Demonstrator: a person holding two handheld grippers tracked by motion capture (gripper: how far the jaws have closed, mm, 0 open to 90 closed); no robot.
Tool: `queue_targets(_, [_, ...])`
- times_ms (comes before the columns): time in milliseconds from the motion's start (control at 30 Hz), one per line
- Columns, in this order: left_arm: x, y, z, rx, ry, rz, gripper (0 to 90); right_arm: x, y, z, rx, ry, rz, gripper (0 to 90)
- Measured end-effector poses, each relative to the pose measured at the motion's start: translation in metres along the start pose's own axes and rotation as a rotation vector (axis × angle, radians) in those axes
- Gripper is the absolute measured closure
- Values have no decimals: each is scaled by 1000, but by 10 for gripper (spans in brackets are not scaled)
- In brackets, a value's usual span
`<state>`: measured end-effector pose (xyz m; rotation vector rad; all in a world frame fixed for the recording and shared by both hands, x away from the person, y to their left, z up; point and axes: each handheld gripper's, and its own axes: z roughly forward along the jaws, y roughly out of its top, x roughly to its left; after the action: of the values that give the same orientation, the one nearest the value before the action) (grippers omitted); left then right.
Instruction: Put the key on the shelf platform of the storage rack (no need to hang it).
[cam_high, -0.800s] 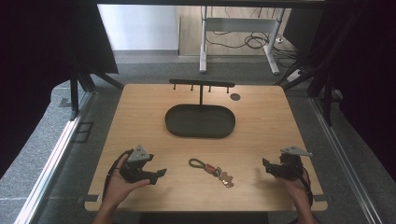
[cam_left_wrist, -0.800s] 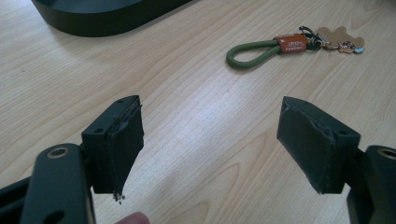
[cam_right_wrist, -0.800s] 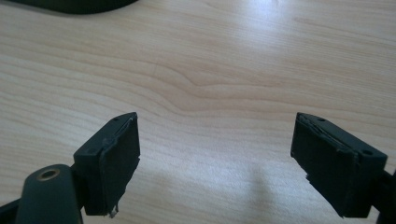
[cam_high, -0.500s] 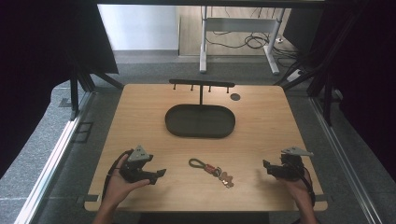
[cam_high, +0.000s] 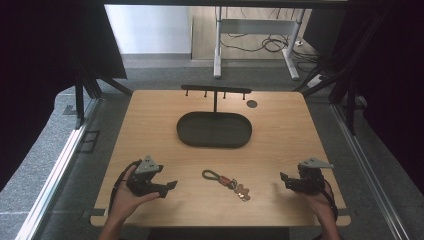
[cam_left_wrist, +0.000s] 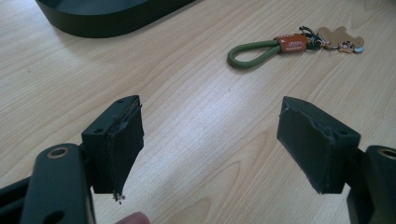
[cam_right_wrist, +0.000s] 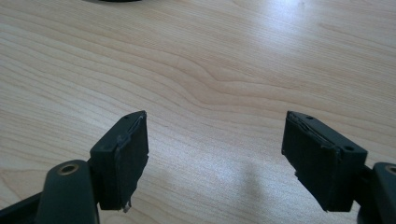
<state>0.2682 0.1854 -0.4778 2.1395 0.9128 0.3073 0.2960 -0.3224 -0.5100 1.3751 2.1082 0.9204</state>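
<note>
Left gripper (cam_high: 167, 186) sat at approx 7 o'clock on the table (cam_high: 150, 125), held in a hand (cam_high: 125, 197), fingers (cam_left_wrist: 116, 144) spread wide w/ nothing between them, just bare wood. Right gripper (cam_high: 286, 181) was at approx 5 o'clock, also hand-held, its fingers (cam_right_wrist: 122, 156) likewise spread apart over bare tabletop. Keychain (cam_high: 227, 181) lay flat between the two grippers, near the 6 o'clock edge, well apart from both: green cord loop (cam_left_wrist: 250, 52) at its 9 o'clock end, orange-brown tag (cam_left_wrist: 292, 42) in the middle, small charms (cam_left_wrist: 340, 38) at the 3 o'clock end. Black oval tray (cam_high: 214, 130) was at table centre, w/ a black hook rack (cam_high: 216, 91) right behind it toward 12 o'clock. Small dark disc (cam_high: 252, 103) sat at approx 1 o'clock, near the rack.
</note>
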Motion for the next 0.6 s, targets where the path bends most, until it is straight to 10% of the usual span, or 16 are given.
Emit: queue_targets(600, [2, -1, 0, 8, 10, -1, 231, 8, 13, -14, -41, 23, -41, 295])
